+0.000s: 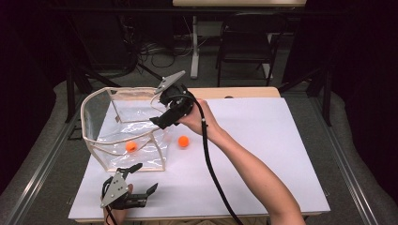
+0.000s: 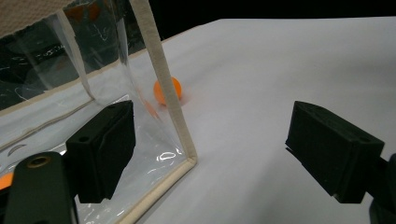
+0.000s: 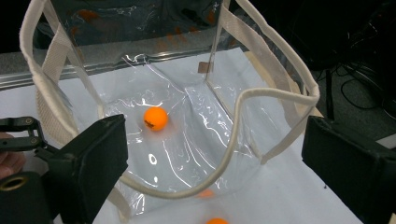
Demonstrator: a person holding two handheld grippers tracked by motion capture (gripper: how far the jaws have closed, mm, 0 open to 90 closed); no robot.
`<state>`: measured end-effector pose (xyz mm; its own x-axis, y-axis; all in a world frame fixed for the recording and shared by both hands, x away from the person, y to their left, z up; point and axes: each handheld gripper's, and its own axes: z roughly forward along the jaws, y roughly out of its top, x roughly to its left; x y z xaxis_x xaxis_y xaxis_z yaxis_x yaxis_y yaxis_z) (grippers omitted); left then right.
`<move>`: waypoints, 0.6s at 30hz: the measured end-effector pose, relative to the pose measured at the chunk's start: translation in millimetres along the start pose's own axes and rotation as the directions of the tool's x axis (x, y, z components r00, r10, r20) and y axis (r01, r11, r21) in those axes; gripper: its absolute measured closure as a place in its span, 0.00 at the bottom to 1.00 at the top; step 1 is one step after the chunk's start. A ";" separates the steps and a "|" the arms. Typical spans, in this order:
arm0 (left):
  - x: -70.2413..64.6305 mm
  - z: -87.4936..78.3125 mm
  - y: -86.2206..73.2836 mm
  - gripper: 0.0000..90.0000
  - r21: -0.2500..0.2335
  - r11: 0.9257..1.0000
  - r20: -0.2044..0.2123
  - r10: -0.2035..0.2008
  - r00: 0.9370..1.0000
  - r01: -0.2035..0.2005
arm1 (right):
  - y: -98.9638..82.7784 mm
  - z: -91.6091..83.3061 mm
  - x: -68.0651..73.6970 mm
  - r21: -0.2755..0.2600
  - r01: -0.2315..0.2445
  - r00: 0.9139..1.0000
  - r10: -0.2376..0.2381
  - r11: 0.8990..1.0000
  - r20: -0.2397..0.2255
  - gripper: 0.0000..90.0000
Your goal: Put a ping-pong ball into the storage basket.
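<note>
The right gripper (image 1: pixel 159 121) hangs above the near right rim of the clear bag (image 1: pixel 101 105), which stands open on the left part of the white table (image 1: pixel 263 154). Its fingers (image 3: pixel 93 158) are spread wide and hold nothing; in the right gripper view they frame the bag's mouth from above, and neither pad touches the cream rim that curves between them. One orange ball (image 1: pixel 131 146) lies on the bag's floor, toward the near side; in the right gripper view this ball (image 3: pixel 155 118) sits on the crinkled clear bottom, apart from both fingers. A second ball (image 1: pixel 183 141) rests on the table just right of the bag, outside it and apart from the wall.

The left gripper (image 1: pixel 141 180) is at the near left edge of the table, just near of the bag's near right corner. Its fingers (image 2: pixel 105 149) are also wide open and empty. In the left gripper view the bag's cream corner seam (image 2: pixel 170 102) stands between the two pads, close to the left one, but whether that pad touches the plastic wall I cannot tell; the right pad is well clear of it, over bare table. The outside ball (image 2: pixel 167 90) shows beyond the seam, partly hidden by it.
</note>
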<state>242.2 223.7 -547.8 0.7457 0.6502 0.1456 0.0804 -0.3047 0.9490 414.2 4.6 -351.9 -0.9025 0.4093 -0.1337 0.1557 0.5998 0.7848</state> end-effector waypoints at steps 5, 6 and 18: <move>-0.1 0.5 0.2 0.17 0.003 1.000 0.002 0.004 1.000 -0.004 | -6.5 -10.4 -3.4 -0.013 -0.008 1.000 0.008 1.000 0.003 0.06; -0.1 0.5 0.2 0.17 0.002 1.000 0.003 0.003 1.000 -0.003 | -7.9 -12.2 -4.0 -0.014 -0.010 1.000 0.010 1.000 0.005 0.06; -0.4 0.6 0.3 0.17 0.002 1.000 0.002 0.004 1.000 -0.004 | -32.1 -25.1 -9.8 -0.016 -0.031 1.000 0.031 0.999 0.004 0.05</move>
<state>242.3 222.9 -547.7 0.7471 0.6478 0.1491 0.0784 -0.3086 0.9480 408.0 -35.9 -360.6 -0.8958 0.4302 -0.1114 0.1773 0.5760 0.7980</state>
